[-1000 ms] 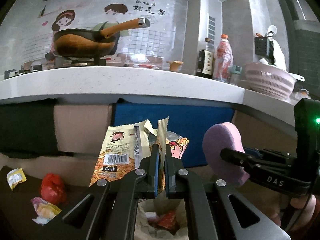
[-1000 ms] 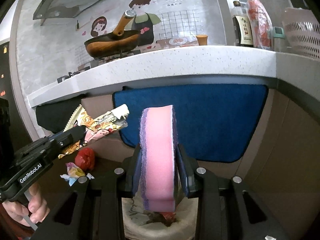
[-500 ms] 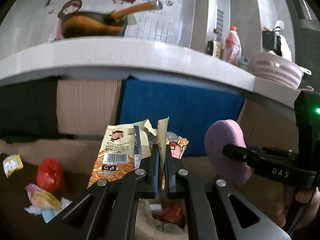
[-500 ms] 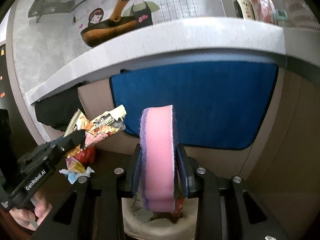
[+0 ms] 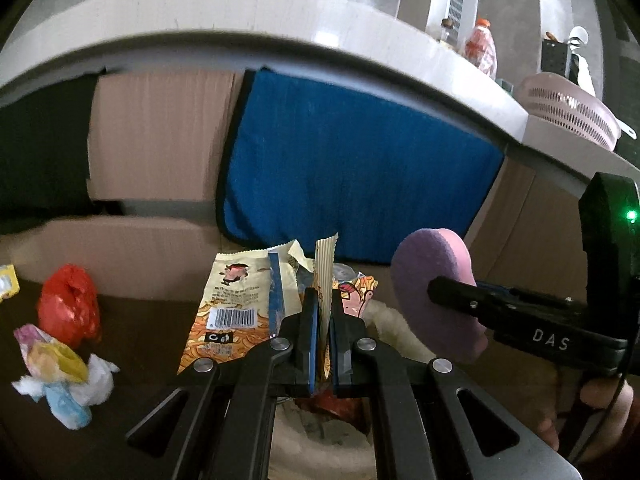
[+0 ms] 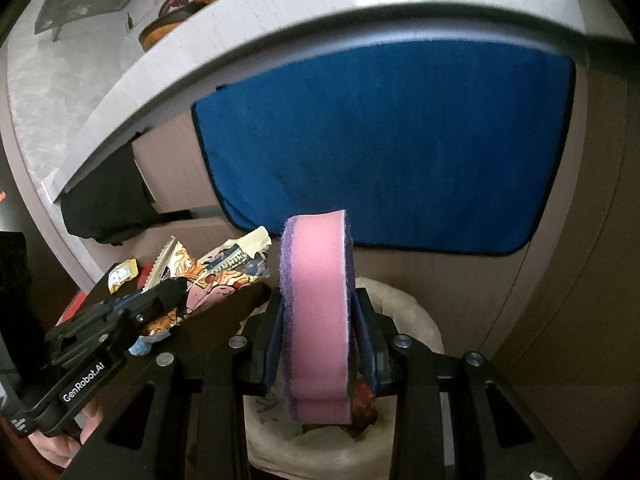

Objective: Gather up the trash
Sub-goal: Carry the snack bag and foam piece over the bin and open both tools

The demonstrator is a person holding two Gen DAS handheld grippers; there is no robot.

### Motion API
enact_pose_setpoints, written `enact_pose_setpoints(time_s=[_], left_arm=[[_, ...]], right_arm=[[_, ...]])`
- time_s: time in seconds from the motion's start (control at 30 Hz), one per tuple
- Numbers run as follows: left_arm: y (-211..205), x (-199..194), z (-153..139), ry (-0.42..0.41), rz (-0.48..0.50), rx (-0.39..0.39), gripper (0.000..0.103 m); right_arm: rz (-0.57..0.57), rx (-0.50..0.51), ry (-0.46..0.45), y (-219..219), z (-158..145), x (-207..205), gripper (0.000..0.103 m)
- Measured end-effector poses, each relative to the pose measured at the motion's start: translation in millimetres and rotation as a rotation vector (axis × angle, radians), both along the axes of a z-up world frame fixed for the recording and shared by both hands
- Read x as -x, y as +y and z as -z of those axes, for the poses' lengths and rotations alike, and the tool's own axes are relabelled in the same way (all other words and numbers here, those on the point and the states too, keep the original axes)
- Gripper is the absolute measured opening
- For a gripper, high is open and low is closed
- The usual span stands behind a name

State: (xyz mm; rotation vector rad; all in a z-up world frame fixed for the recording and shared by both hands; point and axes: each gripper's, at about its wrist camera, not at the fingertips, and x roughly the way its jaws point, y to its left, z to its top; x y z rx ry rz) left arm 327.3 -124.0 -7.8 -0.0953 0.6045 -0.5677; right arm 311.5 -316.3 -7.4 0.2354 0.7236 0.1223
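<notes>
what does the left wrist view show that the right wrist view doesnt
Only the left wrist view: the red crumpled bag, the pastel wrapper wad on the floor, and the pink colander on the counter.
Only the right wrist view: the sponge's pink foam edge between the right gripper fingers.
Both: the snack wrapper clamped in the left gripper, the blue towel, and the lined trash bin below.

Left gripper [image 5: 324, 312] jaws clamped tight; right gripper [image 6: 318, 312] clamping too, both angled down above the bin [image 6: 416, 320].

Dim below the bright countertop [image 5: 280, 12]; heavy fisheye bending, dark corners, slight motion blur
</notes>
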Motion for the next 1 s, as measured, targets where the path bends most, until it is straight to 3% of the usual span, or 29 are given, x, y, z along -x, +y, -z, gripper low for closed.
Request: enact_pose_setpoints(time_s=[0.2,0.23,0.27,0.33,0.4,0.63,1.0], left_arm=[[-2.2,-12.3,15.1,0.066,0.038,0.029,0.008],[-2.4,-15.1,17.3,0.081,0.045,0.031,0.013],[-2.5,-17.9,20.2,0.098,0.050,0.027,0.025],[-2.8,-20.9,24.2,0.114,0.047,0.006,0.040],[0.8,-22.4,26.4,0.123,0.047,0.007,0.040],[20.4,-24.2,29.2,0.184,0.045,0.073,0.042],[87.9,-30.4,46.9,0.186,-0.114,0.024,0.042]], right_arm=[[0.015,-0.013,0.039,-2.9,20.4,-9.3,0.032],[0.022,-0.015,0.046,-4.2,24.2,-10.8,0.033],[0.038,-0.013,0.055,-6.2,27.4,-12.4,0.033],[0.061,-0.022,0.070,-10.4,33.2,-15.2,0.045],[0.073,-0.039,0.076,-12.1,35.9,-17.2,0.052],[0.096,-0.026,0.100,-7.9,45.2,-22.3,0.052],[0.124,0.048,0.089,1.7,49.6,-17.5,0.052]])
